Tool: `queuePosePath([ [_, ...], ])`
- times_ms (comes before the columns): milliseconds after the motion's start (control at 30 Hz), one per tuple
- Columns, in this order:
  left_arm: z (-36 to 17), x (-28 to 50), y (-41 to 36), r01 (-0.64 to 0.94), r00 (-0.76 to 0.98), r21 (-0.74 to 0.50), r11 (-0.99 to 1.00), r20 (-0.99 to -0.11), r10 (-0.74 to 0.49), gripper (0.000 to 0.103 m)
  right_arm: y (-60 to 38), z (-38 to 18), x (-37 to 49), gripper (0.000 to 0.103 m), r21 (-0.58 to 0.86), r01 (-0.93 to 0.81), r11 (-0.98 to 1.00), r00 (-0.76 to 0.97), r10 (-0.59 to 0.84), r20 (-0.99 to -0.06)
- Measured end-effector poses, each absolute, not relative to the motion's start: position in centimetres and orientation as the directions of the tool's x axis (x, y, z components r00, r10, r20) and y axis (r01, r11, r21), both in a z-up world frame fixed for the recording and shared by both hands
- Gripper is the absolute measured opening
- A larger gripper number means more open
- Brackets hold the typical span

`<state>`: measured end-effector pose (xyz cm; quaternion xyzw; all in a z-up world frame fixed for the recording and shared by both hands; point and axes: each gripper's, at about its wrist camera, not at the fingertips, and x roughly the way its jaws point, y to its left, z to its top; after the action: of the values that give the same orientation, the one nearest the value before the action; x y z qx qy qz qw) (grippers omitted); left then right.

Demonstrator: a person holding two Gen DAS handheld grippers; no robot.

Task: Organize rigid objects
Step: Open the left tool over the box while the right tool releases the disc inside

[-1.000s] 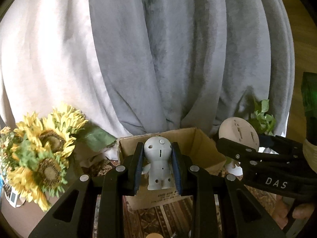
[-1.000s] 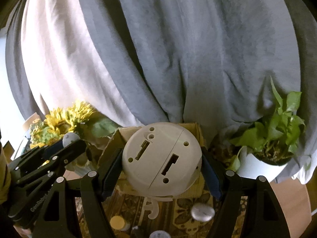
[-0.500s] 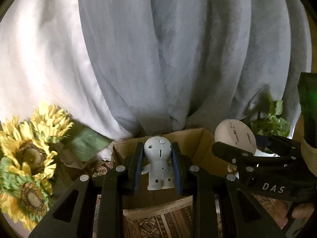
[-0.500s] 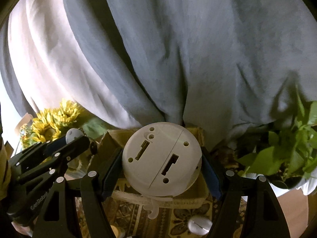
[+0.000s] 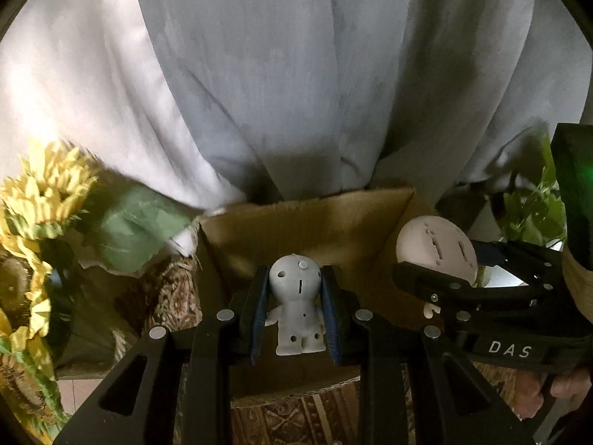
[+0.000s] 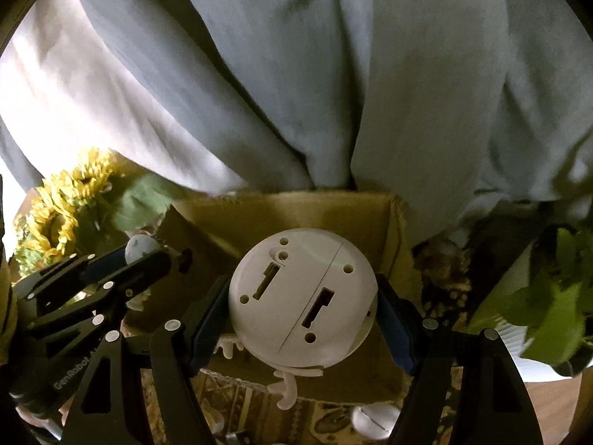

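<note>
A small grey-white figurine [image 5: 296, 304] stands upright between the blue pads of my left gripper [image 5: 296, 296], which is shut on it. A larger white figurine with a big round head [image 6: 302, 296] is clamped at the head by my right gripper [image 6: 302, 319]; its thin arms hang below. Both hang just in front of and above an open cardboard box [image 5: 315, 222], whose inner walls [image 6: 259, 218] show behind them. The right gripper [image 5: 481, 296] appears at the right of the left wrist view, and the left gripper [image 6: 111, 270] at the left of the right wrist view.
Grey and white curtains [image 5: 296, 74] hang behind the box. Artificial sunflowers [image 5: 33, 222] stand to its left, and a potted green plant [image 6: 556, 296] to its right. A patterned rug [image 5: 296, 415] lies below, with a small round white object [image 6: 370, 421] on it.
Both grippers have moved forward and down toward the box, which now looks larger and closer. Each keeps hold of its figurine.
</note>
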<state>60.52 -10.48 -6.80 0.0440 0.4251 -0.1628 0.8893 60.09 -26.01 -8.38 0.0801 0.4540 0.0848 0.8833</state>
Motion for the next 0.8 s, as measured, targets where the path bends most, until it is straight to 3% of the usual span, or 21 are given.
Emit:
queuePosePath([
  [167, -7.8, 61.2, -10.4, 0.32, 0.547, -0.065, 0.945, -0.802, -0.24, 0.028, -25.8, -10.0, 60.9, 0.075, 0.233, -0.073, 0.97, 0.516, 0.237, -0.823],
  [233, -7.9, 61.2, -10.3, 0.309, 0.544, -0.07, 0.948, -0.805, -0.237, 0.035, -25.7, -10.3, 61.0, 0.076, 0.245, -0.068, 0.967, 0.505, 0.245, -0.828],
  [467, -6.6, 59.8, -9.9, 0.298, 0.598, -0.049, 0.953, -0.769, -0.226, 0.041, -25.8, -9.4, 60.2, 0.077, 0.228, -0.053, 0.972, 0.542, 0.219, -0.811],
  [800, -2.9, 55.2, -8.1, 0.245, 0.723, -0.009, 0.97, -0.664, -0.189, 0.075, -25.0, -5.2, 56.0, 0.077, 0.147, -0.016, 0.989, 0.683, 0.118, -0.72],
])
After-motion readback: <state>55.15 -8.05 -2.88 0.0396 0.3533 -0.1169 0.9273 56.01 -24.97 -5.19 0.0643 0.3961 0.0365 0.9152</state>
